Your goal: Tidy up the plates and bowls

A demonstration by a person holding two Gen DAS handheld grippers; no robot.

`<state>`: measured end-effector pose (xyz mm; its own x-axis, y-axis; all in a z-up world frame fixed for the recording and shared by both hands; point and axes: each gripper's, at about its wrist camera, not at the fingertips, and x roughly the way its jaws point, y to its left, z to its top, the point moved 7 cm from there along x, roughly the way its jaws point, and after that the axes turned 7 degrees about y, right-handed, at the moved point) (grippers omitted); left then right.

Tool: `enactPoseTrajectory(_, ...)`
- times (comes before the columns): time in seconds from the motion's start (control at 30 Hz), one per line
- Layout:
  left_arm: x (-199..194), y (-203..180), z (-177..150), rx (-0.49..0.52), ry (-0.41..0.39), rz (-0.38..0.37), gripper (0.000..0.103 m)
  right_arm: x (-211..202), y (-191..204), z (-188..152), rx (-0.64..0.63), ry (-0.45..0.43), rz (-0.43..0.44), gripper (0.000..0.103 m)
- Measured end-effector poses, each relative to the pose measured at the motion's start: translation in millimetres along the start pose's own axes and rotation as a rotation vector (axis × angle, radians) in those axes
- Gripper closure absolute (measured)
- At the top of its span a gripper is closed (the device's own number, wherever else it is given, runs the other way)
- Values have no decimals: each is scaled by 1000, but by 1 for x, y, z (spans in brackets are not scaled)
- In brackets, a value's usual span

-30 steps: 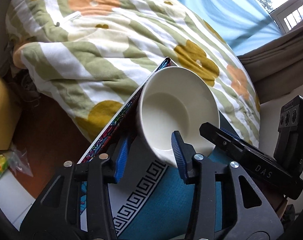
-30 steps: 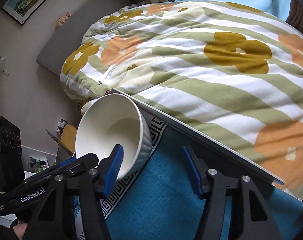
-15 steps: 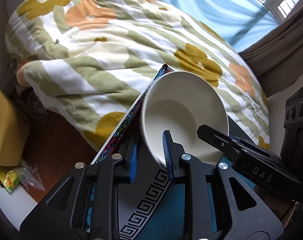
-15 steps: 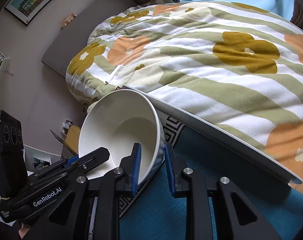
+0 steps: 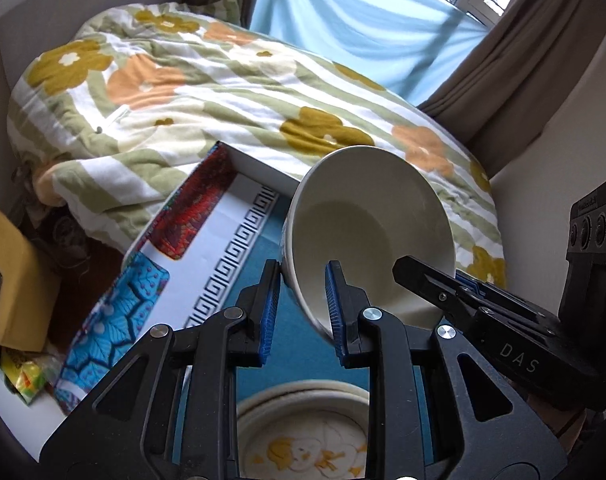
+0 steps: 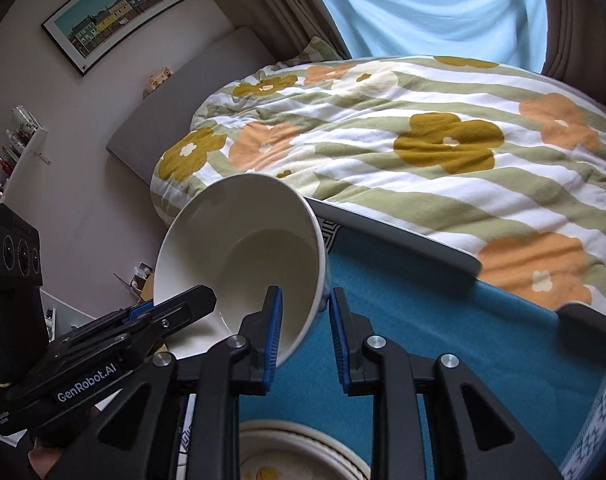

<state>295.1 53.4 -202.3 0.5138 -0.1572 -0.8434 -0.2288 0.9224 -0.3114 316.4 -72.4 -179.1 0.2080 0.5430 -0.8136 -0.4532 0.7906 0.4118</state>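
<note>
A white bowl (image 5: 367, 224) is held tilted in the air between both grippers. My left gripper (image 5: 301, 312) is shut on its near rim, one pad inside, one outside. My right gripper (image 6: 305, 332) is shut on the opposite rim of the same bowl (image 6: 243, 248). Each gripper shows in the other's view, clamped on the bowl's edge. Below, a cream plate with a yellow and orange pattern (image 5: 303, 436) lies on the teal mat (image 5: 259, 252); it also shows in the right wrist view (image 6: 303, 456).
The mat covers a low table with a Greek-key border (image 5: 227, 248) and a colourful patterned edge (image 5: 115, 320). A bed with a flowered striped duvet (image 5: 223, 92) lies right behind. A yellow box (image 5: 11, 280) stands on the floor at left. Wall and curtain stand at right.
Both grippers have lifted the bowl up and back from the table's far corner. The plate has come into view beneath. The pads stay clamped on the rim.
</note>
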Motion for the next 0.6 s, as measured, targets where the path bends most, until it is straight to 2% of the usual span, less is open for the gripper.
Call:
enactPoseTrajectory(0.13, -29, -51, -43, 50, -14, -16, 82, -58, -10, -36, -2, -46, -43, 81)
enactPoseTrajectory(0.33, -53, -126, -110, 104, 0, -76, 82, -132, -41, -98, 43, -83, -104, 81)
enactPoseTrajectory(0.47, -55, -168, -153, 150, 41, -110, 82, -169, -68, -140, 81, -94, -150, 81)
enactPoseTrajectory(0.6, -42, -202, -191, 193, 117, -143, 82, -190, -96, -177, 146, -90, -187, 81)
